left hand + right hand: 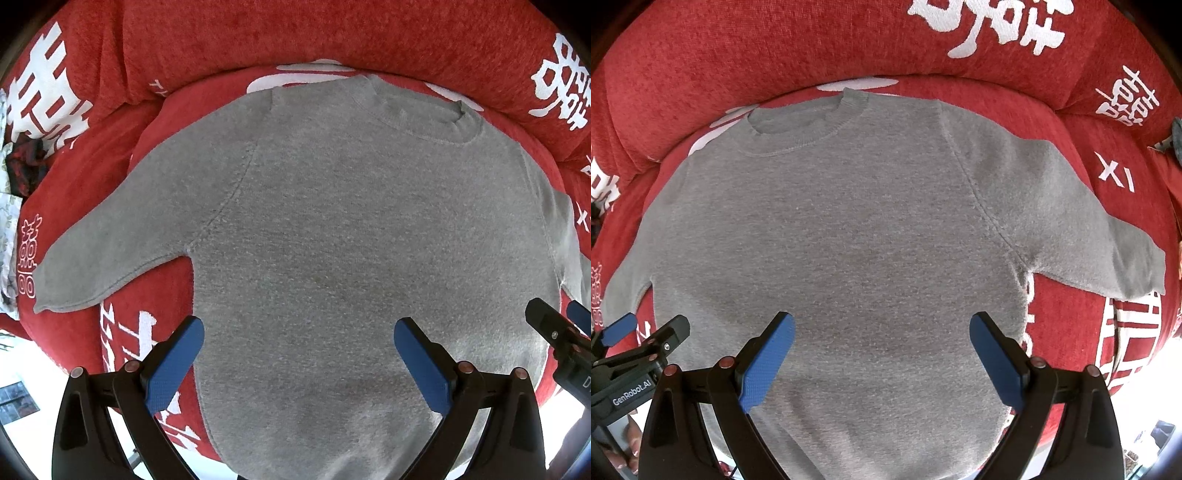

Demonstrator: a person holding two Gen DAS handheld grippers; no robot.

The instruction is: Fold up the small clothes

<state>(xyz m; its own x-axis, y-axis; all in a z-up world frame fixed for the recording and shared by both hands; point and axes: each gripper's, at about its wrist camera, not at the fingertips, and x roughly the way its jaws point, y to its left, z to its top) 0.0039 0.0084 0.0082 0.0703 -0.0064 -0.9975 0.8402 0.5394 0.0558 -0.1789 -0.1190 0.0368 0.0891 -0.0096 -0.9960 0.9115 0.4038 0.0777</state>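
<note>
**Grey sweater spread flat, both grippers hovering apart over its lower half**

The left sleeve (110, 251) lies angled out and down, away from the body of the sweater (332, 229), to the left of and ahead of the left gripper (299, 354). It rests uncreased on the red cover (92, 184), which leaves its cuff free to be picked up and carried inward, probably the reason it is laid out this way.

The left gripper hangs over the lower left part of the sweater with its blue pads well apart and nothing between them. Its left pad (173, 365) sits just over the garment's side edge, where grey meets red, so it looks placed to take that edge or the sleeve beside it; that is a judgement only. Whether the pads touch the cloth cannot be told.

Ahead of both grippers the collar (805, 125) points away, toward the raised red backrest (775, 48) with its white characters. With the hem nearest the grippers, the person can work from the near side.

The right gripper (882, 354) is just beside the left one, also spread wide and holding nothing, over the lower middle and right of the sweater. From its camera the left gripper's black tip shows at the left.

To the right of and ahead of the right gripper, the right sleeve (1108, 236) mirrors the left, stretched out flat. No fold is made yet; the sleeves seem the natural first step.
</note>
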